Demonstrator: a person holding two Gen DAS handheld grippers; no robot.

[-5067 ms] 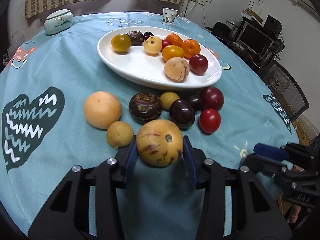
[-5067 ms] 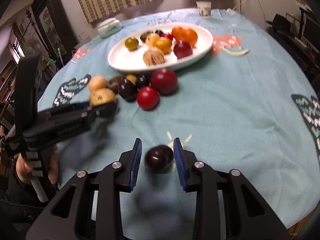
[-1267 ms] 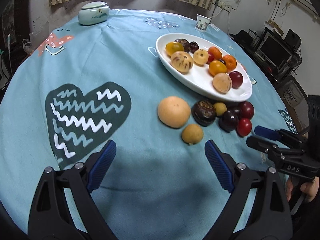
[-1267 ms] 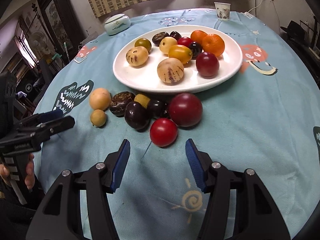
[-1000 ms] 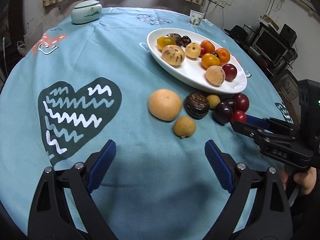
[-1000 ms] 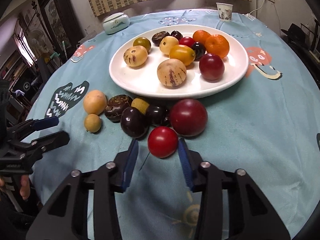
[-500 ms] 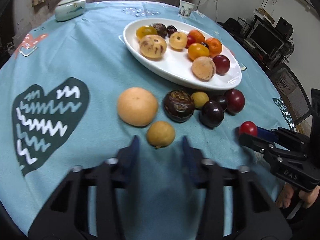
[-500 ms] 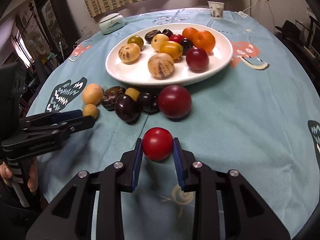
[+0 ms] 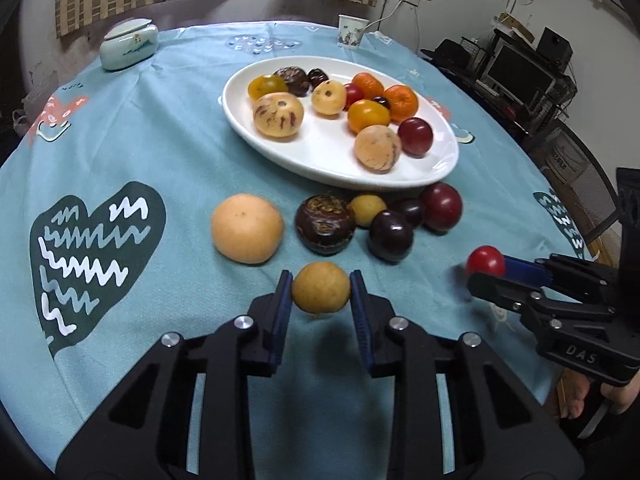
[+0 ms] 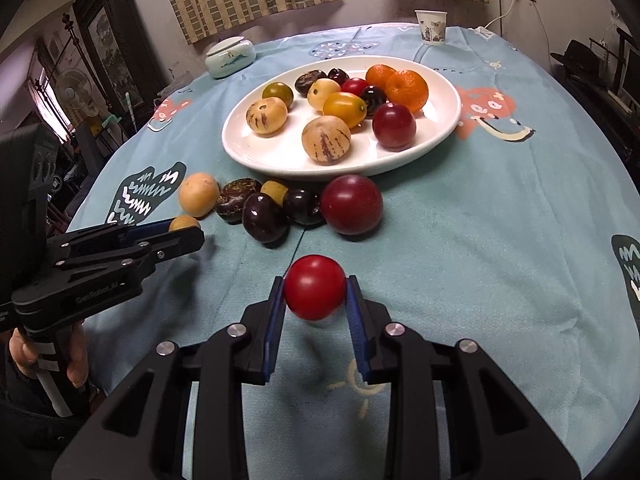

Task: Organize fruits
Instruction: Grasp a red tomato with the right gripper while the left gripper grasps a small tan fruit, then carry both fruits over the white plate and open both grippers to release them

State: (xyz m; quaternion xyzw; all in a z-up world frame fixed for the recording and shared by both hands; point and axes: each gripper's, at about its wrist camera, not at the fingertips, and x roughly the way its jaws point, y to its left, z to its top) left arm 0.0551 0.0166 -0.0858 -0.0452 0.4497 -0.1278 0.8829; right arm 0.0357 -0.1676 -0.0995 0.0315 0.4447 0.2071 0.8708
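- The left tongs [image 9: 321,294] pinch a small round yellow-brown fruit [image 9: 321,287] between their blue pads, which have just finished closing in on it from both sides.
- The right tongs [image 10: 315,294] pinch a small red fruit [image 10: 314,287] the same way, with a pad against each side.
- In the left wrist view the right tongs show at the right edge, a person's hand [image 9: 618,394] gripping their handle and the red fruit at their tip.
- Both held fruits are near the front of the desk [image 9: 168,132], which is covered by a light blue cloth with a dark green heart pattern [image 9: 92,248] on the left.
- Just beyond the left tongs, a row of loose fruit lies on the cloth: a large pale orange fruit [image 9: 247,228] on the left, then a dark brown mottled fruit [image 9: 325,225], a small yellow fruit [image 9: 367,210], two dark purple fruits and a large dark red plum [image 9: 441,207] on the right.
- The row sits against the near rim of a white oval plate [image 9: 320,160].
- On the plate are more fruits: two speckled cream ones, a yellow-green one, orange ones, a red plum and a few dark ones.
- At the far left of the desk is a pale lidded ceramic dish [image 9: 129,44]; at the far right, a paper cup [image 9: 352,31].
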